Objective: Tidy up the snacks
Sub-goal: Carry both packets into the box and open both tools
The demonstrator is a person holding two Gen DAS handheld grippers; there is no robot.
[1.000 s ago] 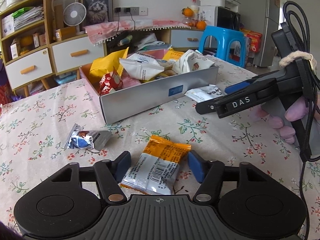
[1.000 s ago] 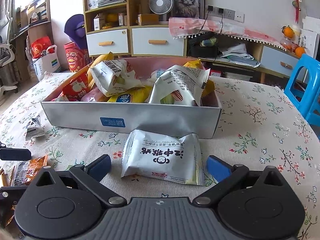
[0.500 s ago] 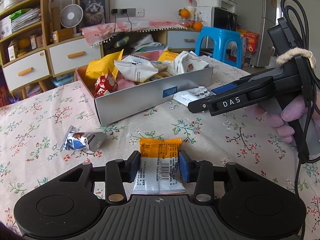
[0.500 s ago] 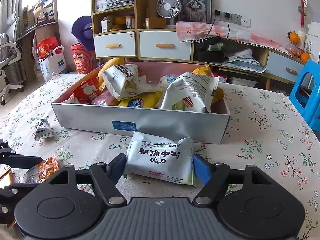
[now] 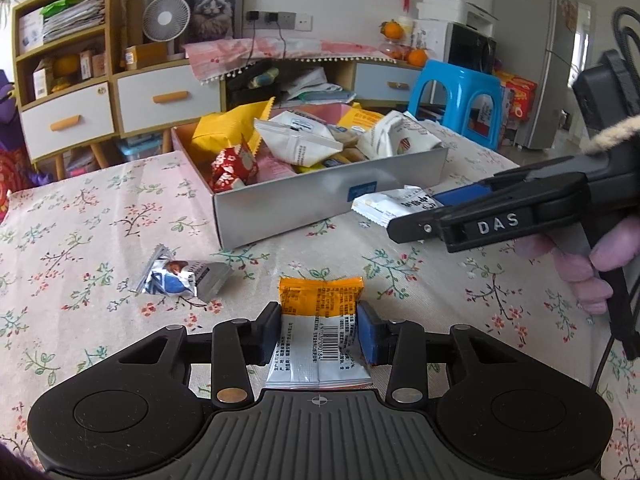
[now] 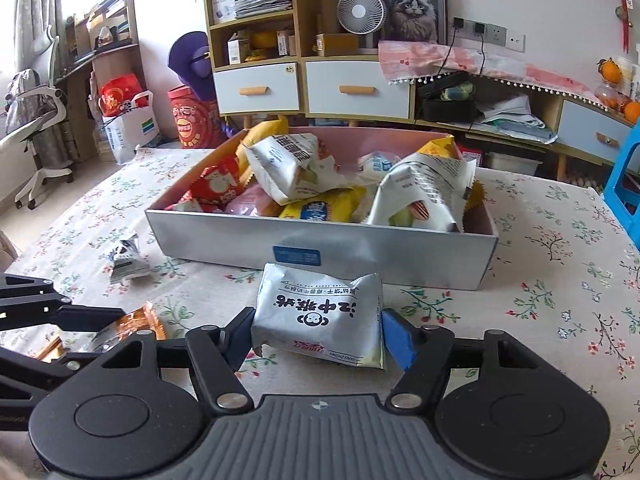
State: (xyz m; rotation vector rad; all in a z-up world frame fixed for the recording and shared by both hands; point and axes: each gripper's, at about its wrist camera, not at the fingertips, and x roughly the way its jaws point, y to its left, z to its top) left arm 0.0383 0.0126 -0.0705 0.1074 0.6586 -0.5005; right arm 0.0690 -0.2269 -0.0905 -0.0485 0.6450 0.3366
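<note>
Jaws gripping two packets (image 5: 320, 320) (image 6: 320, 312), one box (image 6: 400, 248)

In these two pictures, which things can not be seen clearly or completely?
- Orange packet, left wrist view: near end hidden under the left gripper body.
- Same packet, right wrist view: mostly covered by that gripper's arms.
- Gray box: bottom layer buried under the snack bags.
- White packet: small print unreadable.

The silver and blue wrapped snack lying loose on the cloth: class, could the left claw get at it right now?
Probably not yet. The left claw is shut on the orange packet, so it is occupied. The silver and blue snack lies uncovered on the tablecloth nearby.
</note>
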